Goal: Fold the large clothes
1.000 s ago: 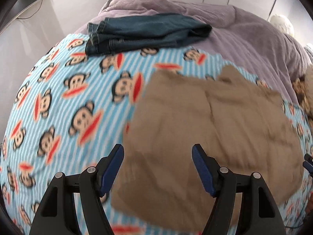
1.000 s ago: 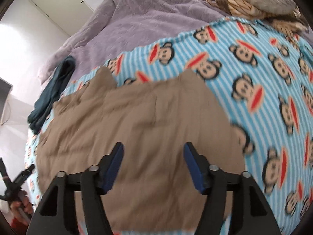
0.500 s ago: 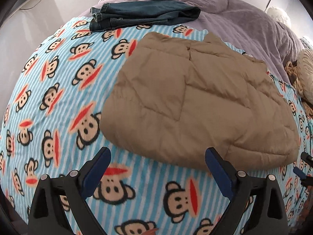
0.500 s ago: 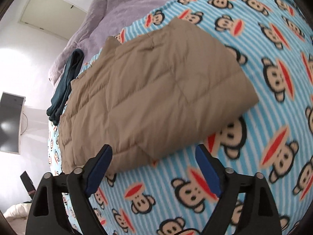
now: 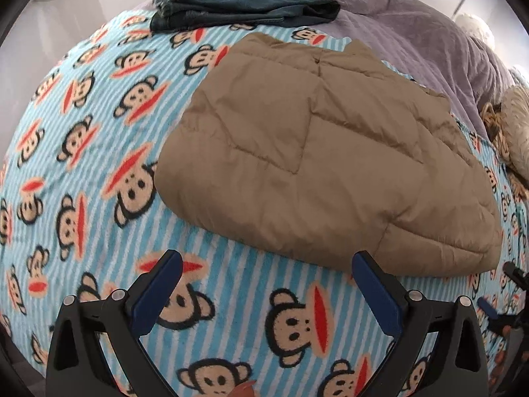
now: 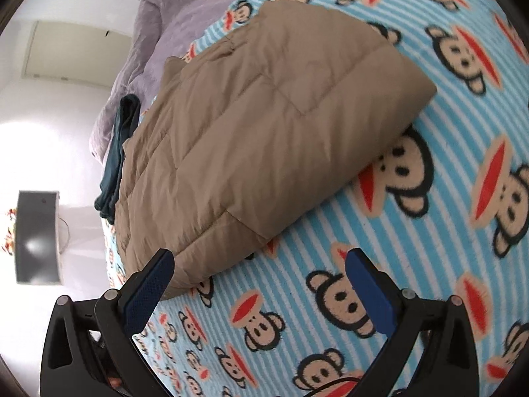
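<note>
A tan quilted jacket (image 5: 317, 152) lies folded flat on the blue striped monkey-print blanket (image 5: 82, 152). My left gripper (image 5: 267, 264) hovers just short of the jacket's near edge, its jaws still opening, with only blanket between them. In the right wrist view the same jacket (image 6: 264, 132) stretches up and to the left. My right gripper (image 6: 261, 261) hangs over the jacket's near corner, its jaws opening wide and gripping nothing. Its left finger (image 6: 148, 291) overlaps the jacket's corner in the picture.
Folded dark denim jeans (image 5: 244, 6) lie at the blanket's far edge against a rumpled purple duvet (image 5: 429, 33). A woven basket and plush things (image 5: 509, 125) sit at the right. A dark screen (image 6: 36, 235) hangs on the white wall left of the bed.
Both grippers have pulled back off the jacket toward the near side and their jaws have spread wider. The jacket now lies released and still; the right view has rolled.
</note>
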Demonstrator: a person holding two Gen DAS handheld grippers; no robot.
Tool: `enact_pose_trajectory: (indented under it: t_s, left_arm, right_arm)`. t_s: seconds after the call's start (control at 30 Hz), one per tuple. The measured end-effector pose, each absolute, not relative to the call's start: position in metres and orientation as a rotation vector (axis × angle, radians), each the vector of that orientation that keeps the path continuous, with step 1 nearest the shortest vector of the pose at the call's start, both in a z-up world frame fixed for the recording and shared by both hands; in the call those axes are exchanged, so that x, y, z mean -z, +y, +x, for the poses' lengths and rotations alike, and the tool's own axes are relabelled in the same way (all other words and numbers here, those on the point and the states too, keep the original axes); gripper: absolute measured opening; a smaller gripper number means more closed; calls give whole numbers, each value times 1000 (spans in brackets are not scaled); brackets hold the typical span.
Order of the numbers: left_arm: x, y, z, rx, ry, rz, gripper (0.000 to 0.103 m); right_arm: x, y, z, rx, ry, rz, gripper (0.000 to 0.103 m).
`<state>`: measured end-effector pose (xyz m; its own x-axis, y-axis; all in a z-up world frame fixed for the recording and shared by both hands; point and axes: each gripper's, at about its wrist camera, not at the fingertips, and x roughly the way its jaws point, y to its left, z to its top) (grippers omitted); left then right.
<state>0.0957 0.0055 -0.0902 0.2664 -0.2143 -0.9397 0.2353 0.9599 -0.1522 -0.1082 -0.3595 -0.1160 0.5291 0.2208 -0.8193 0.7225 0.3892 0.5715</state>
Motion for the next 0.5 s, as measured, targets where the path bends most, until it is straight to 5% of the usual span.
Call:
enact_pose_trajectory:
  t_s: [0.5]
  left_arm:
    - [142,63,130,396,1303,-614,103]
  right_arm:
    - [165,-371,-120,326,919,1446,103]
